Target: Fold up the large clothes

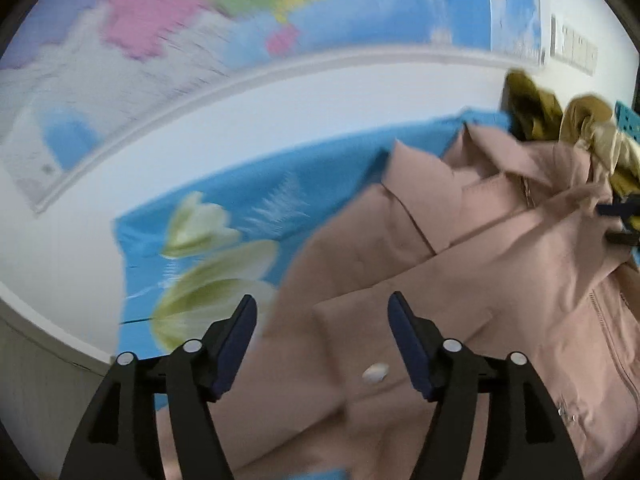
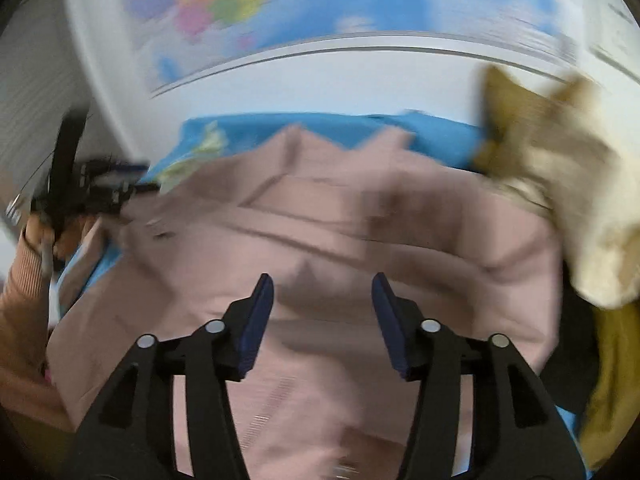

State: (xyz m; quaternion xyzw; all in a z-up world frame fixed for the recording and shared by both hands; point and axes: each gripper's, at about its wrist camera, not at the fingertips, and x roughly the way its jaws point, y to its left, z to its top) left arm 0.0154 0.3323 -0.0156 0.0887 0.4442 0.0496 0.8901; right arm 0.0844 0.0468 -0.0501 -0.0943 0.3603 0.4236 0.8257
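Note:
A large pale pink jacket lies spread on a blue cloth with white flowers. Its collar points toward the wall and a white button shows on a flap. My left gripper is open and empty, hovering over the jacket's left edge. In the right wrist view the same pink jacket fills the middle, blurred by motion. My right gripper is open and empty above it. The left gripper and the hand holding it show at the far left of that view.
A pile of olive, tan and cream clothes sits at the back right, also large in the right wrist view. A coloured wall map hangs behind. A white wall borders the cloth.

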